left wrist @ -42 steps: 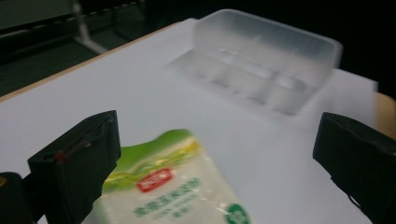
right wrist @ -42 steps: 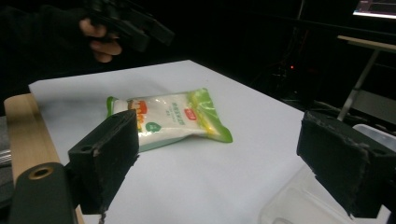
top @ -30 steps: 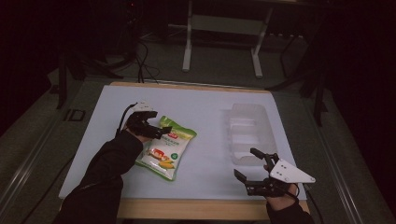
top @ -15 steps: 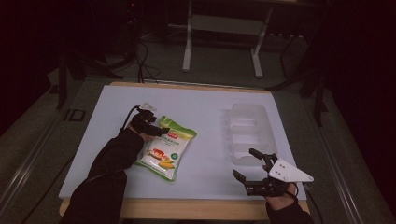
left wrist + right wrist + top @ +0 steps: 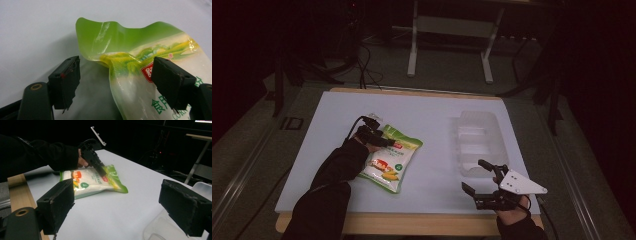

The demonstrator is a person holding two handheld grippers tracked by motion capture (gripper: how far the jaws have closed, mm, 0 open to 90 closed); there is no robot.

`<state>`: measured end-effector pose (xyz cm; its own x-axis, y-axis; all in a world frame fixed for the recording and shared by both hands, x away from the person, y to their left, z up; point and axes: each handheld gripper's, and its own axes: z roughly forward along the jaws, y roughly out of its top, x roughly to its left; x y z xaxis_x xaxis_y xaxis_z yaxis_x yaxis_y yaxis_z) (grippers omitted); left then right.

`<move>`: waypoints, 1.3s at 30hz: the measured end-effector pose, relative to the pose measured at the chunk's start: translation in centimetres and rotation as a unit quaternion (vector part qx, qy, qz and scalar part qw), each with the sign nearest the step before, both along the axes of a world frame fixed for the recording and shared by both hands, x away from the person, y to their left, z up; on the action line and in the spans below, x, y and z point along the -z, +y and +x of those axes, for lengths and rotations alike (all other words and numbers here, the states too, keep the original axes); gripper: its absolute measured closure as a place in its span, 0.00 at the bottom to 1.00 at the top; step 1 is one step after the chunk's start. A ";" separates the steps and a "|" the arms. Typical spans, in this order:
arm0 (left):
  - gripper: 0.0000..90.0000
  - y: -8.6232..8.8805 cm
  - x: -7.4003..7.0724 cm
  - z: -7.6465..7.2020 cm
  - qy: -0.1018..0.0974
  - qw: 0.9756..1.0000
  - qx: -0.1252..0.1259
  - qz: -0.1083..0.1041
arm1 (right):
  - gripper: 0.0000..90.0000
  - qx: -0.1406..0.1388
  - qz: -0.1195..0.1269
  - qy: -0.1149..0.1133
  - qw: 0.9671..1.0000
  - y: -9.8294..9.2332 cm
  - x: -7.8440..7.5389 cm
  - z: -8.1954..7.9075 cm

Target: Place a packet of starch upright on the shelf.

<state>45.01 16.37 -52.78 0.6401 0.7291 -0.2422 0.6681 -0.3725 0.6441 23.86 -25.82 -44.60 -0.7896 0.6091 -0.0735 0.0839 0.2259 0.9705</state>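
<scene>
Item 1: snack bag, green and white with printed corn and a red label. It lies flat on the white surface, left of centre, its green sealed top edge pointing far and right. In the left gripper view the green top corner of the bag curls up off the surface.

Item 2: left gripper, held in a dark-sleeved hand at the far left corner of the bag. Its jaws have just been closing and stand part spread, one on each side of the bag's crumpled top corner; in the left gripper view the right pad sits against the red label, while the left pad is clear of the bag with bare surface under it. No pinch on the bag is seen yet. From the right gripper view the left gripper points down onto the far end of the bag.

Item 3: right gripper, with a grey three-cornered plate on top, held low at the near right edge of the surface. Its jaws are spread wide with nothing between them.

Item 4: clear plastic tray, right of centre on the surface, well apart from the bag and just beyond the right gripper.
</scene>
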 end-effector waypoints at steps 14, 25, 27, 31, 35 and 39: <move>0.86 -1.7 -0.8 -0.7 0.024 0.997 0.042 0.052 | 0.15 0.000 -0.002 0.003 1.000 0.1 0.1 0.1; 0.96 -1.1 -2.7 -1.9 -0.009 0.999 0.041 0.028 | 0.15 0.003 0.001 0.004 1.000 0.0 0.0 0.2; 0.96 -1.0 -3.3 -2.3 -0.018 0.999 0.040 0.023 | 0.15 0.003 0.001 0.004 1.000 0.0 0.0 0.1; 0.96 -0.7 -4.2 -2.9 -0.028 0.999 0.043 0.014 | 0.15 0.005 0.001 0.001 1.000 -0.1 -0.1 0.1; 0.96 -0.4 -5.1 -3.6 -0.038 0.998 0.045 0.009 | 0.15 0.006 0.003 0.003 1.000 -0.1 -0.2 0.1; 0.96 -0.2 -5.8 -4.2 -0.044 0.998 0.049 -0.003 | 0.15 0.006 0.004 0.002 1.000 -0.1 -0.2 0.1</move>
